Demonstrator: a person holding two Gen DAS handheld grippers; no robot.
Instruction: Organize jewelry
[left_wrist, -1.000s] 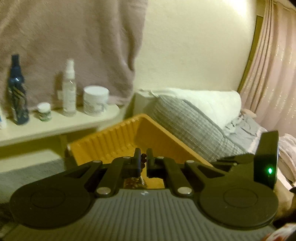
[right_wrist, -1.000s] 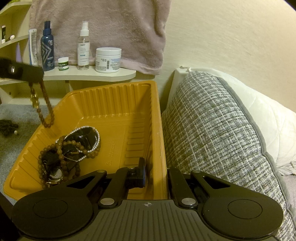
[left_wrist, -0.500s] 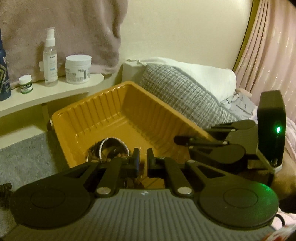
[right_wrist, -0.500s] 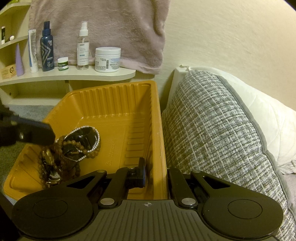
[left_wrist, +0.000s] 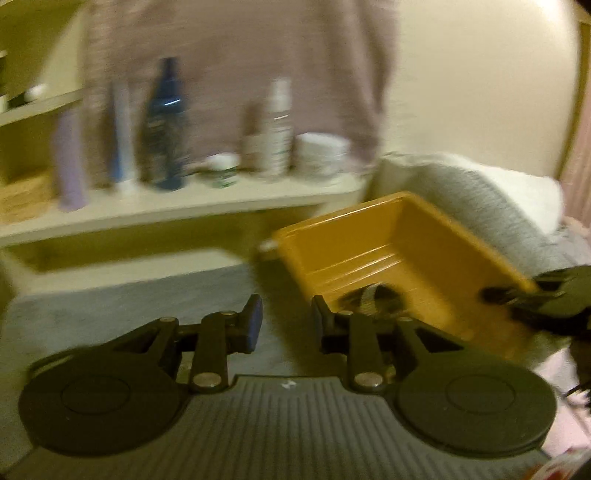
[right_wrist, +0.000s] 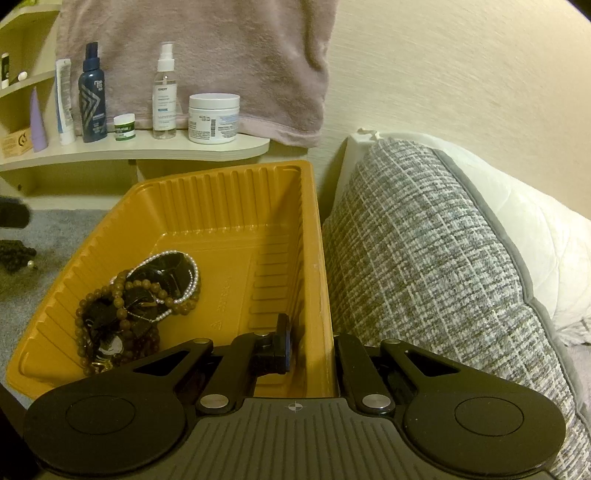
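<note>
Left hand-held gripper (left_wrist: 284, 321): jaws opening, empty | right hand-held gripper (right_wrist: 310, 347): pinching wall of orange tray (right_wrist: 314, 258) | jewelry (right_wrist: 136, 295) heaped in tray | risk: tray tips if pinch slips; dark beads (right_wrist: 14, 253) on carpet missed.

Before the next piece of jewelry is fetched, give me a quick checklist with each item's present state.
1. Left gripper empty, jaws opening: ok.
2. Right gripper clamped on the yellow tray wall, steadying it: ok.
3. Brown beads and pearl bracelet inside the tray: ok.
4. Dark beads waiting on the carpet: ok.
5. Left wrist view sharp enough to aim: not ok, blurred.
</note>
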